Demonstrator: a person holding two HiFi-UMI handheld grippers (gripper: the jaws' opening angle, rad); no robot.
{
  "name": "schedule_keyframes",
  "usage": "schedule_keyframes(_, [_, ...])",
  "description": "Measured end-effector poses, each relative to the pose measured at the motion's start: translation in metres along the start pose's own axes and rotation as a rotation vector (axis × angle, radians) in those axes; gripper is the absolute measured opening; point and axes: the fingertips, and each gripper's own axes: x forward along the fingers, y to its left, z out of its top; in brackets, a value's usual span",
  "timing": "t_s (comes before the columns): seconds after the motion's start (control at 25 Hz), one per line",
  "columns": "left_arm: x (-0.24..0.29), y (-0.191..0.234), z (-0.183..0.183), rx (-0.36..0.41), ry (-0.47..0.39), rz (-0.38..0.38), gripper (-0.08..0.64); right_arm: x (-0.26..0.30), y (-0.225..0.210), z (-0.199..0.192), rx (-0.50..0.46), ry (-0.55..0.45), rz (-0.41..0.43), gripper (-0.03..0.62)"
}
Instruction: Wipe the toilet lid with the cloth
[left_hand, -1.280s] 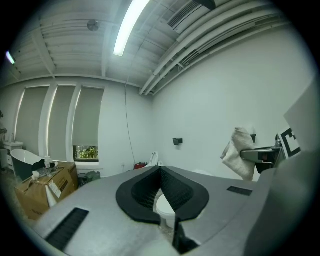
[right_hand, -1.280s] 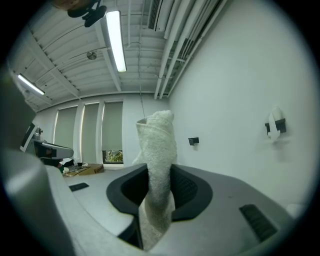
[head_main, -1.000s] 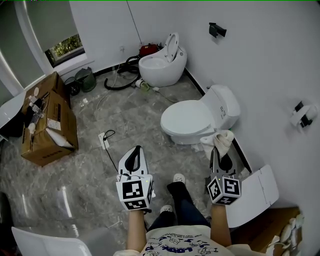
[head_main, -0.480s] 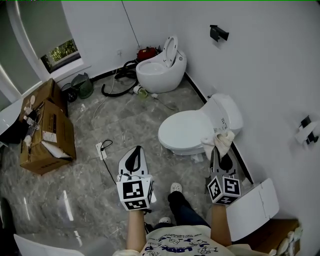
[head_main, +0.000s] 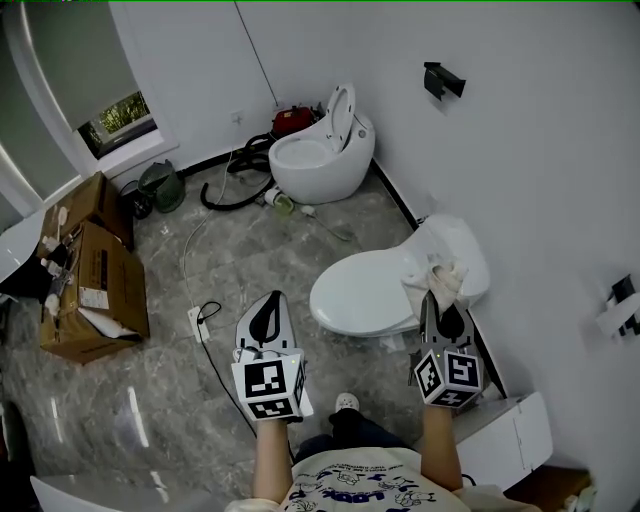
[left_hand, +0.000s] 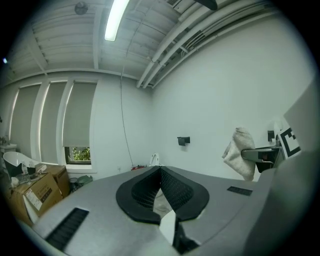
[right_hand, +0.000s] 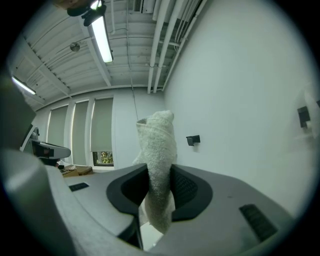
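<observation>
Over the right rear of the toilet (head_main: 384, 318), where the closed toilet lid (head_main: 352, 290) meets the tank (head_main: 458, 248), a pale terry cloth (head_main: 440, 279) is held by the right hand-held gripper (head_main: 437, 302). In the right gripper view the jaws are seen clamped on the cloth (right_hand: 158, 160), which is pinched at its middle – one bunched end stands up beyond the tips and the other hangs below them. Whether the cloth touches the lid cannot be told from the head view.

To the left of the toilet, just off the front of its bowl, the left hand-held gripper (head_main: 270, 300) is held over the grey marbled floor (head_main: 250, 250). Its jaws are brought together at the tips in the left gripper view, and nothing is gripped between them. In that same view the cloth (left_hand: 239, 153) is seen off to the right, against the white wall (left_hand: 215, 100).

Beyond the toilet, along the same wall, a second toilet (head_main: 318, 152) is set with its lid raised – a black hose (head_main: 232, 170) lies coiled beside it. Well to the left of the toilet, cardboard boxes (head_main: 88, 270) are stacked on the floor. On the wall above the toilet a small black fitting (head_main: 443, 80) is mounted.
</observation>
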Motion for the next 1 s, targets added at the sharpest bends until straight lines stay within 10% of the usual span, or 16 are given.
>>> schedule_keyframes(1.0, [0.220, -0.015, -0.008, 0.020, 0.103, -0.085, 0.003, 0.182, -0.075, -0.024, 0.034, 0.085, -0.082, 0.098])
